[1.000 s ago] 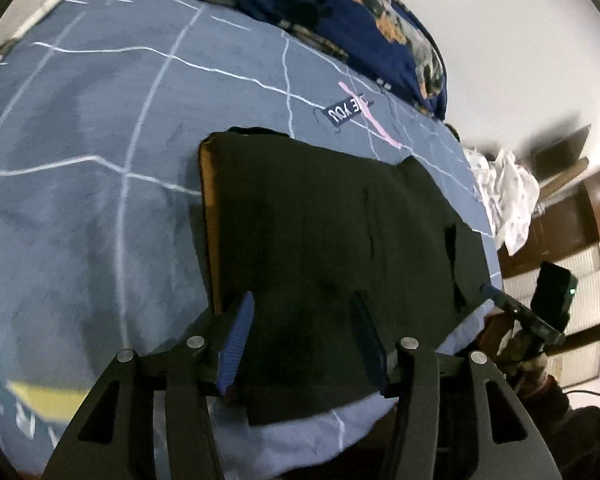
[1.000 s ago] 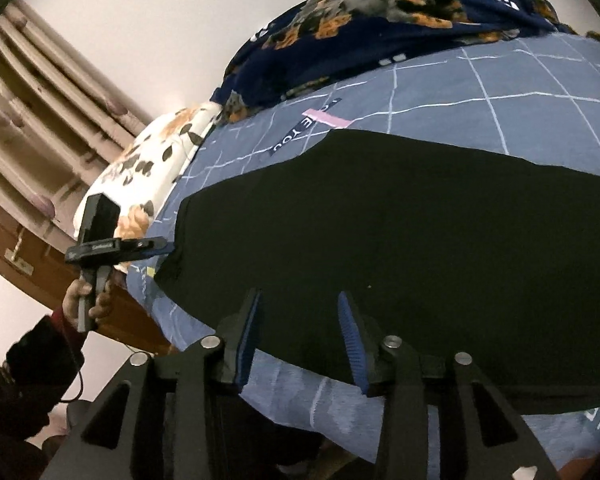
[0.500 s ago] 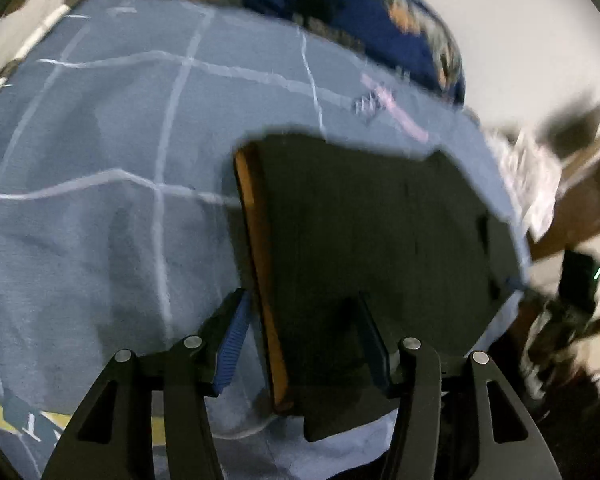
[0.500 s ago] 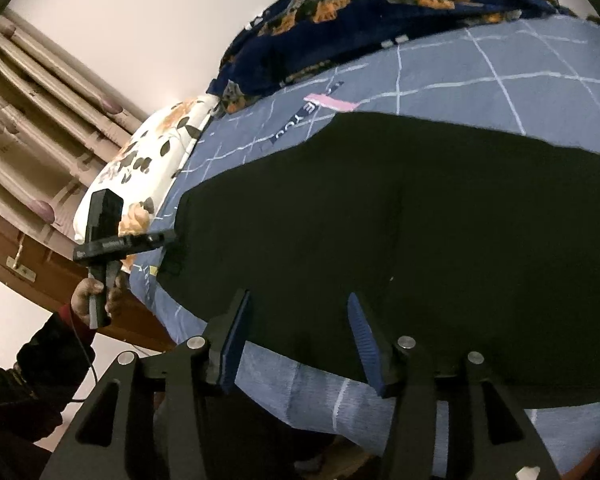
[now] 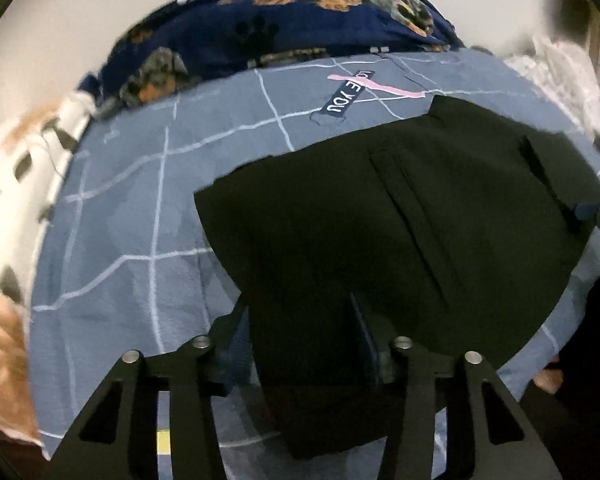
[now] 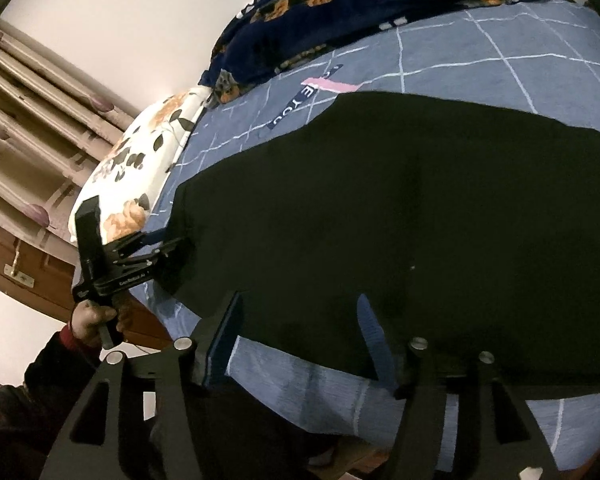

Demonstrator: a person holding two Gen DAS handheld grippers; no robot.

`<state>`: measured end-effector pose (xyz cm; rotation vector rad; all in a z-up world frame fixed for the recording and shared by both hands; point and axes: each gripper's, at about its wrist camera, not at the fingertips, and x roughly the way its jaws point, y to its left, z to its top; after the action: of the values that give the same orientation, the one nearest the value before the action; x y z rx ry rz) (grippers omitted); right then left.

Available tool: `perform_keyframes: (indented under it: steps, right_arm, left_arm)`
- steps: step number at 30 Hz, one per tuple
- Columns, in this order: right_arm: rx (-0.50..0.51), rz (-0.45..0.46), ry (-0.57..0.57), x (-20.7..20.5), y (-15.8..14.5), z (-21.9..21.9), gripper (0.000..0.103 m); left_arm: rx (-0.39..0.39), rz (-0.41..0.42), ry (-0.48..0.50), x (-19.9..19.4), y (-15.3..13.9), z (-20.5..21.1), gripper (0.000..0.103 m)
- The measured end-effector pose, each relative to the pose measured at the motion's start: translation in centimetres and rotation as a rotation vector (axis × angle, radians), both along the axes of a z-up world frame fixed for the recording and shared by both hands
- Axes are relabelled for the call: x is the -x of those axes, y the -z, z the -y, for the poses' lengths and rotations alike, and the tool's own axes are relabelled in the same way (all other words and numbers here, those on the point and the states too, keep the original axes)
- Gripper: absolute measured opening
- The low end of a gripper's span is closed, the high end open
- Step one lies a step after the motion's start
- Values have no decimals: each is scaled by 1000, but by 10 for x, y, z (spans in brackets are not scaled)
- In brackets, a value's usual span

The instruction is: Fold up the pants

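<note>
Black pants (image 5: 400, 216) spread flat on a blue checked bedsheet (image 5: 140, 240), already doubled into a broad slab near the front edge of the bed, waistband and pocket slit toward the right end. Left gripper (image 5: 300, 320) at the left end of the slab, jaws closing, dark cloth lying between the fingers but no pinch visible yet, so likely nothing held. Right gripper (image 6: 300, 324) over the near edge of the pants, jaws opening, fabric under and between the fingers, no clamp on it. In the right wrist view, the left gripper (image 6: 168, 242) reaching in from the side at the far corner of the cloth, a hand (image 6: 92, 320) on its handle. Probably soft, limp, fairly light fabric with some weight from the layers; bound to sag and slide apart if lifted by one layer only. Best taken at the two corners of one short end, all layers pinched together, close to the edge. Dark quilt (image 5: 300, 32) and floral pillow (image 6: 140, 176) well clear behind
</note>
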<state>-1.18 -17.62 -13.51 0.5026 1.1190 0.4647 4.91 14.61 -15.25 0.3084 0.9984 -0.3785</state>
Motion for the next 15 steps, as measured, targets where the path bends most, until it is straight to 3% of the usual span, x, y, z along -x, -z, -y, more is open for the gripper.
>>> perform_keyframes:
  steps: [5,15]
  right_arm:
    - [-1,-9,-9,0,2,-7,59]
    - [-43,-38,31,-1,9,0,63]
  left_arm:
    - [-72,43,17,5,-1,9,43]
    - [-87,48,16,1,1,15,43]
